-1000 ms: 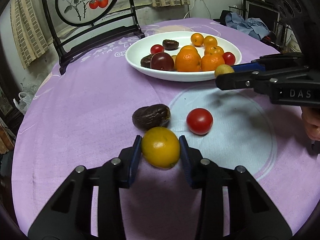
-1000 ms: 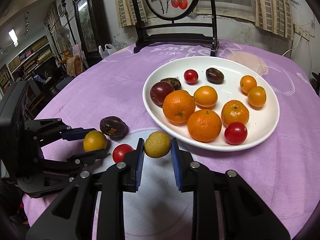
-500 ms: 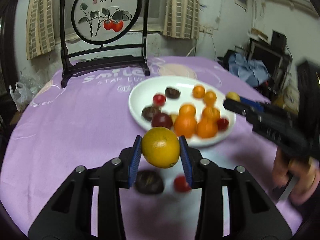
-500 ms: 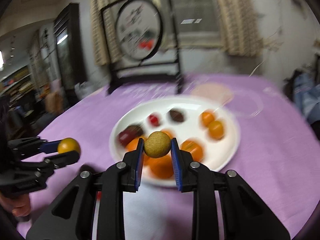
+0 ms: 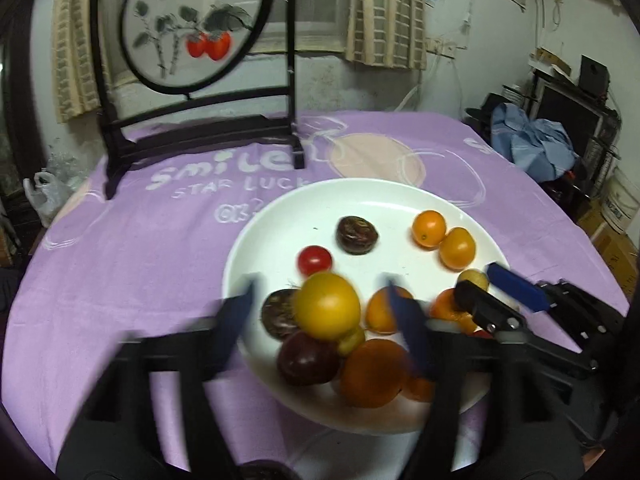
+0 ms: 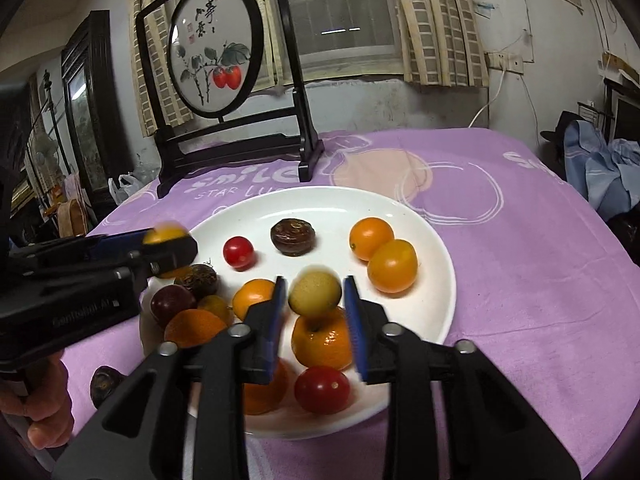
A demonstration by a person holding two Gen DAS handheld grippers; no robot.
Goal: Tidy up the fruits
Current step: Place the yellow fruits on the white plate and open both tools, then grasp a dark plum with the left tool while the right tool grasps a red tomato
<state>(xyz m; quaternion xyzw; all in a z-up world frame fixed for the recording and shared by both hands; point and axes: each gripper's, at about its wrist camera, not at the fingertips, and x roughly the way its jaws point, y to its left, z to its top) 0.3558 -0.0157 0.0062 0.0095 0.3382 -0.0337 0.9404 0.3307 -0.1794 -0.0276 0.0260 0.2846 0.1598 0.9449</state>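
Observation:
A white plate (image 5: 280,216) (image 6: 436,248) on the purple cloth holds several oranges, tomatoes and dark passion fruits. My left gripper (image 5: 320,312) is open above the plate's near left; its blurred jaws stand wide apart and a yellow-orange fruit (image 5: 326,306) (image 6: 166,236) sits free between them. My right gripper (image 6: 314,300) is also open over the plate's near side, with a small yellow-green fruit (image 6: 314,294) (image 5: 474,278) loose between its spread jaws. The right gripper (image 5: 486,286) shows at the plate's right in the left wrist view. The left gripper (image 6: 168,246) shows at the plate's left in the right wrist view.
A dark passion fruit (image 6: 105,382) lies on the cloth near the plate's left. A black framed round painting (image 5: 192,28) (image 6: 214,48) stands on the table behind the plate. Blue clothes (image 5: 532,144) lie off the table's right side.
Both grippers have moved over the plate and their jaws have spread apart, letting go of the yellow-orange fruit and the yellow-green fruit.

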